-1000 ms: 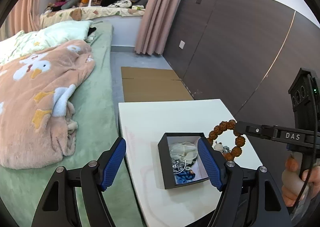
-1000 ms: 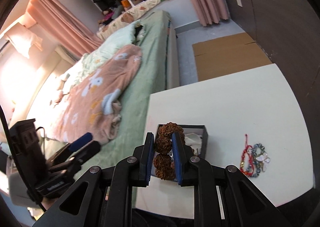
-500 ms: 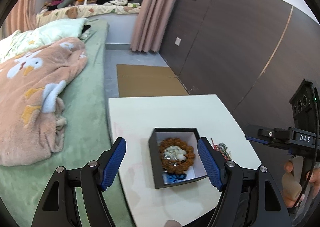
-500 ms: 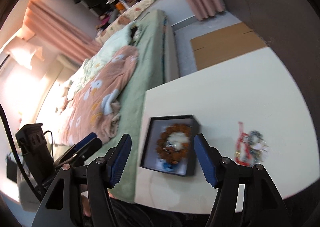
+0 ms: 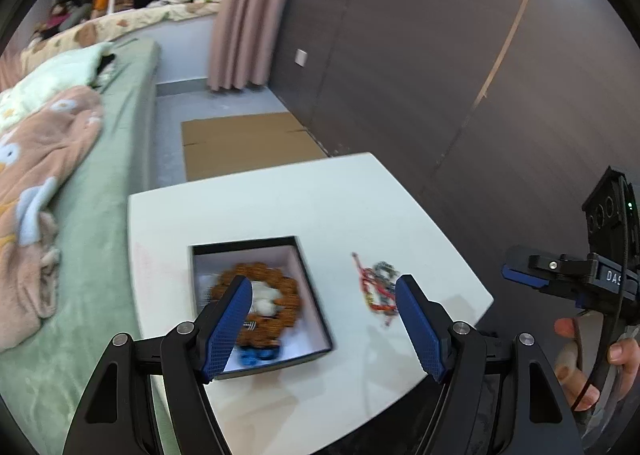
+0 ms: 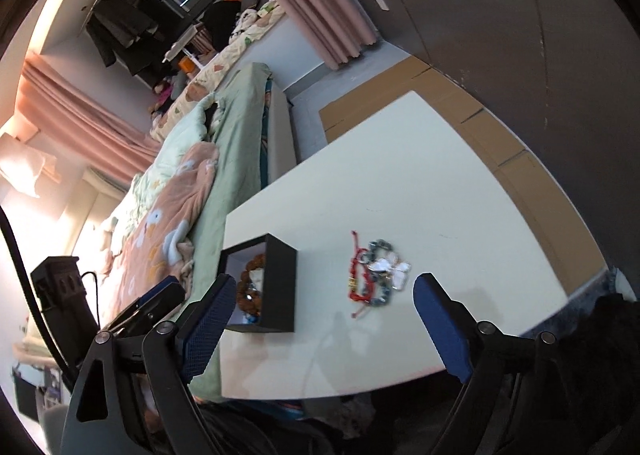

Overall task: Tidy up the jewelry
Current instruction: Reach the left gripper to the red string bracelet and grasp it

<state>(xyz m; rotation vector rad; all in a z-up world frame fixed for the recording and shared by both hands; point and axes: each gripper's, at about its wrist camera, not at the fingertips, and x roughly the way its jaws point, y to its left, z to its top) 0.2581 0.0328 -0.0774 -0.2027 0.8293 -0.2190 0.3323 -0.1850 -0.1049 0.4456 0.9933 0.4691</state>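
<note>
Now bead bracelet inside box.

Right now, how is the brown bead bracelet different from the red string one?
The brown bead bracelet lies inside the black box, while the red string bracelet lies out on the white table, tangled with other small jewelry. The brown one is a ring of chunky, rough beads; the red one is thin cord. The brown ring looks wider and rounder. Neither one is being held: both grippers are open and empty.
</note>
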